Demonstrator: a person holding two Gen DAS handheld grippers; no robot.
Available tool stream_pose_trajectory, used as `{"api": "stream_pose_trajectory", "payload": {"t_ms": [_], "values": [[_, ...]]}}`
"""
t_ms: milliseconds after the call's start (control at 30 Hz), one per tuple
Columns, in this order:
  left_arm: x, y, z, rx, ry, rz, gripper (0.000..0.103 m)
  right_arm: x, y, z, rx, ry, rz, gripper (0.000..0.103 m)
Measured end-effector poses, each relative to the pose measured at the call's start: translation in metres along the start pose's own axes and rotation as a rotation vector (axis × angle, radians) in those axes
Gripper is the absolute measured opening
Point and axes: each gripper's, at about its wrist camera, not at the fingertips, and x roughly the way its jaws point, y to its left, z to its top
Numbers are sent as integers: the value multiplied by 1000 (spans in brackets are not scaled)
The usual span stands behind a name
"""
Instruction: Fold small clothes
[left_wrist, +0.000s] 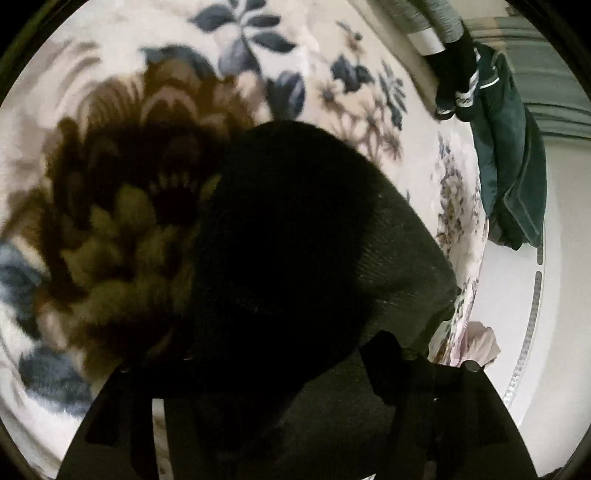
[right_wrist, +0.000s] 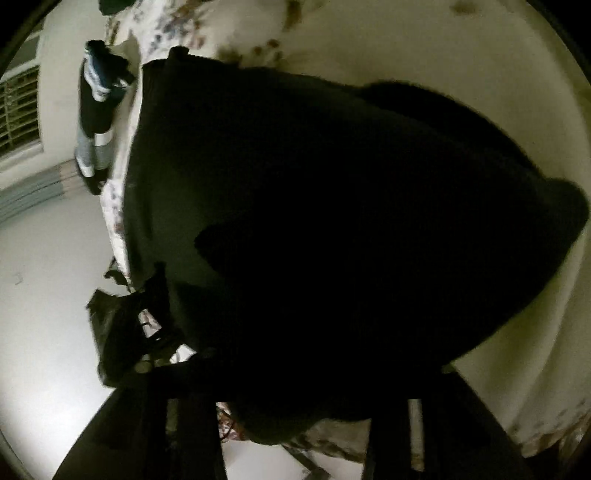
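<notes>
A dark knitted garment (left_wrist: 295, 240) hangs right in front of the left wrist camera, over a floral blanket (left_wrist: 258, 55). My left gripper (left_wrist: 280, 369) is shut on the garment's lower edge; its fingertips are buried in the fabric. In the right wrist view the same dark garment (right_wrist: 314, 221) fills most of the frame. My right gripper (right_wrist: 306, 406) is shut on it, with the cloth bunched between the black fingers (right_wrist: 388, 435). The left gripper (right_wrist: 129, 325) also shows at the garment's left edge in the right wrist view.
A dark teal garment (left_wrist: 513, 177) hangs over the blanket's right edge. Folded socks and dark small clothes (left_wrist: 458, 74) lie at the far right; they also show in the right wrist view (right_wrist: 96, 110). Pale floor (right_wrist: 48, 277) lies beyond the bed edge.
</notes>
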Motion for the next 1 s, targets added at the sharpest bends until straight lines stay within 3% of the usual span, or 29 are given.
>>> {"api": "stream_pose_trajectory", "payload": {"t_ms": [100, 167, 300, 433, 533, 600, 667, 800, 933, 967, 1000], "values": [[-18, -10, -14, -2, -69, 11, 58, -12, -3, 3, -39, 78, -68, 57], [-38, -12, -29, -4, -124, 33, 58, -32, -9, 4, -42, 120, -85, 57], [-75, 0, -58, 9, -221, 189, 68, -81, -14, 7, -35, 133, -125, 57], [-61, 59, -89, -21, -156, 393, 69, -117, 7, 17, -64, 100, -166, 57], [-38, 85, -94, -32, -124, 429, 70, -107, 76, 46, -153, 51, -190, 57], [-30, 83, -92, -12, -148, 423, 94, -99, 101, 69, -242, 7, -215, 57], [-18, 78, -87, -15, -140, 448, 103, -85, 124, 92, -335, -45, -226, 57], [-2, 70, -78, -46, -131, 550, 103, -53, 154, 132, -464, -118, -311, 57], [4, 66, -74, -56, -138, 566, 103, -25, 163, 146, -513, -96, -335, 56], [3, 65, -73, -53, -129, 567, 103, -25, 162, 145, -520, -100, -320, 53], [0, 63, -72, -55, -124, 570, 103, -25, 159, 143, -526, -114, -313, 31]]}}
